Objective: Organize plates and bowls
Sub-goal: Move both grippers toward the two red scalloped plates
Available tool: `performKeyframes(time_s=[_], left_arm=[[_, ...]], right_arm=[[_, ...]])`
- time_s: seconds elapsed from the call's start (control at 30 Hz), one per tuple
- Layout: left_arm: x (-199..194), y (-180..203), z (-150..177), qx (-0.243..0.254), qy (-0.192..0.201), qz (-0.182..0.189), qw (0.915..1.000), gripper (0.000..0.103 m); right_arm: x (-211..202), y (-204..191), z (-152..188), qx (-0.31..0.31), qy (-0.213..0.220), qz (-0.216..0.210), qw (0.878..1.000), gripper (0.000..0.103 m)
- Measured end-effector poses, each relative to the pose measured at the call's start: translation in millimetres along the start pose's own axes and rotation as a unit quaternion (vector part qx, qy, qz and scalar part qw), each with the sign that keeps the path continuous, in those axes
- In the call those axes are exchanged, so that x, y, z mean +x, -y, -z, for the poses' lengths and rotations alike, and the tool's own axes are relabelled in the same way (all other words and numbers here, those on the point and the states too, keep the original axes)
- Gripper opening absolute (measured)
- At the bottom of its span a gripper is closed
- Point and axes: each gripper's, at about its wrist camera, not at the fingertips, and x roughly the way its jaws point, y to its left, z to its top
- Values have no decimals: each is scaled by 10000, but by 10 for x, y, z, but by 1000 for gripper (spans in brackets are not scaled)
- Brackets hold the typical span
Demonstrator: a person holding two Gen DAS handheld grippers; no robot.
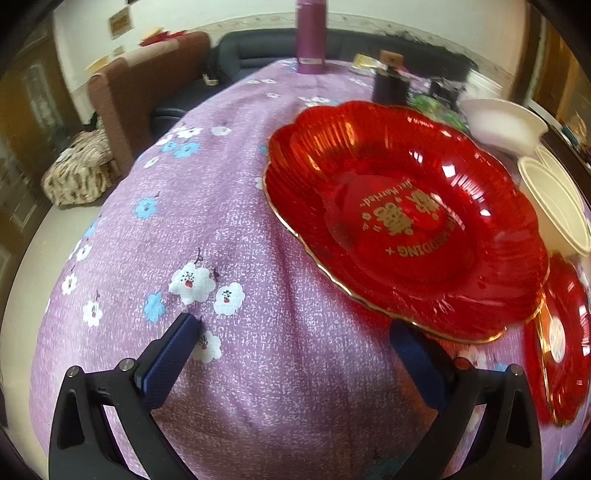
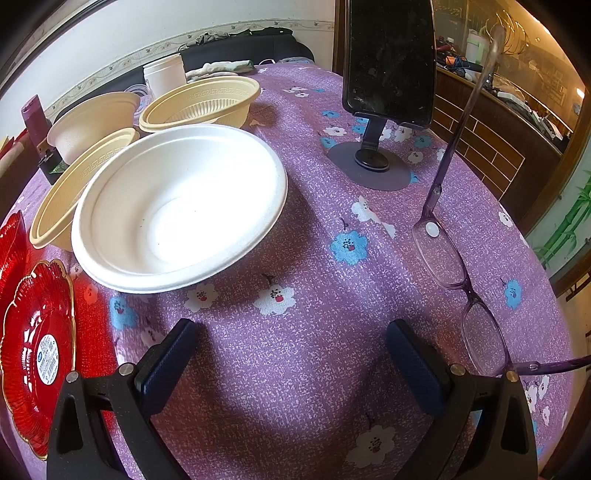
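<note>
A large red scalloped plate [image 1: 406,218] with gold lettering lies on the purple floral tablecloth [image 1: 229,229], just ahead and right of my open, empty left gripper [image 1: 295,328]. A smaller red plate [image 1: 561,343] lies at its right; it also shows in the right wrist view [image 2: 37,347]. A white foam bowl [image 2: 181,206] sits ahead and left of my open, empty right gripper [image 2: 291,328]. Behind it are a cream bowl [image 2: 74,192], a second cream bowl [image 2: 199,103] and an overturned cream bowl [image 2: 92,122]. A white bowl [image 1: 506,122] and a cream bowl [image 1: 557,206] show at the left view's right edge.
A purple flask [image 1: 311,35] and a dark jar [image 1: 389,79] stand at the table's far end. A phone on a stand [image 2: 388,62] and purple glasses [image 2: 458,273] sit right of the right gripper. A white tub [image 2: 164,77] stands behind the bowls. Chairs and a sofa lie beyond the table.
</note>
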Motion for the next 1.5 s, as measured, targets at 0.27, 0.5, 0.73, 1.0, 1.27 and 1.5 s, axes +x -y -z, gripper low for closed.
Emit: performKeyframes(time_s=[0.27, 0.5, 0.73, 1.0, 1.27, 1.5], left_arm=[[-4, -9, -8, -8, -60, 18, 10000, 103], [-254, -173, 169, -200, 115, 392, 9990, 103], [-507, -238, 354, -27, 415, 436, 9982, 103], [-739, -337, 328, 5, 853, 397, 9956, 103], [-850, -222, 326, 250, 994, 340, 9941, 103], [-878, -237, 296, 287, 1064, 302, 9934, 103]], right_arm=[[2, -30, -8, 49, 3, 17, 10000, 102], [-302, -128, 66, -289, 420, -314, 9982, 102], [-736, -273, 185, -717, 890, -804, 9902, 102], [-996, -731, 284, -1471, 1033, -1020, 9784, 102], [-1080, -1186, 357, -2236, 1208, -736, 9644, 102], [-1111, -1396, 375, -2539, 1447, -555, 9547, 103]])
